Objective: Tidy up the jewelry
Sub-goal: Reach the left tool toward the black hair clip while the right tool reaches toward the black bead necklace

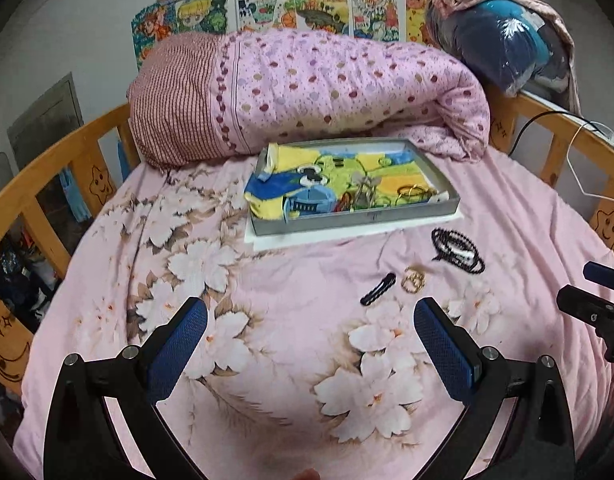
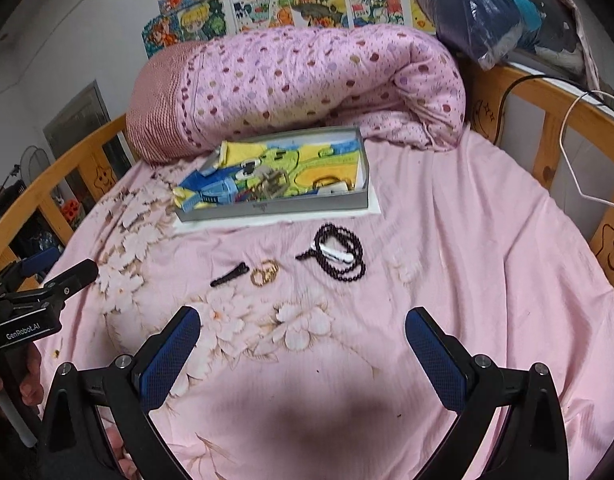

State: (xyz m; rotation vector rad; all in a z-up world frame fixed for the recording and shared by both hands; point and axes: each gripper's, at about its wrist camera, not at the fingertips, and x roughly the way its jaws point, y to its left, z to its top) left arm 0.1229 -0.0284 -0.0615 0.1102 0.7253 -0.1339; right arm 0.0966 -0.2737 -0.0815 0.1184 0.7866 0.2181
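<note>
left wrist view: i see my left gripper (image 1: 311, 344) with its blue-padded fingers spread wide and holding nothing, hovering over a pink floral bedsheet (image 1: 267, 280). ahead, three loose pieces lie on the sheet: a black hair clip (image 1: 378, 289), just beside it a small gold ring-like piece (image 1: 413, 279), and a little further right a black bead necklace (image 1: 458, 249) coiled around a small white object. beyond them sits a shallow grey tray (image 1: 355, 216) lined with a colourful cartoon picture, already holding a few items, including gold hoops and a pale bow-shaped piece. behind the tray is a rolled pink dotted quilt (image 1: 307, 88).

from the right wrist view, my right gripper (image 2: 303, 344) is also wide open and empty, hovering near the same three pieces; the clip (image 2: 229, 274) and gold piece (image 2: 264, 273) lie almost touching.

i judge the risks like this: the sheet is soft and wrinkled, so closing on a thin piece could pinch fabric instead. the clip and gold piece sit so close that i could grab both or knock one aside. the beads could slip and trail from the pads, catching the tray's rim.
</note>
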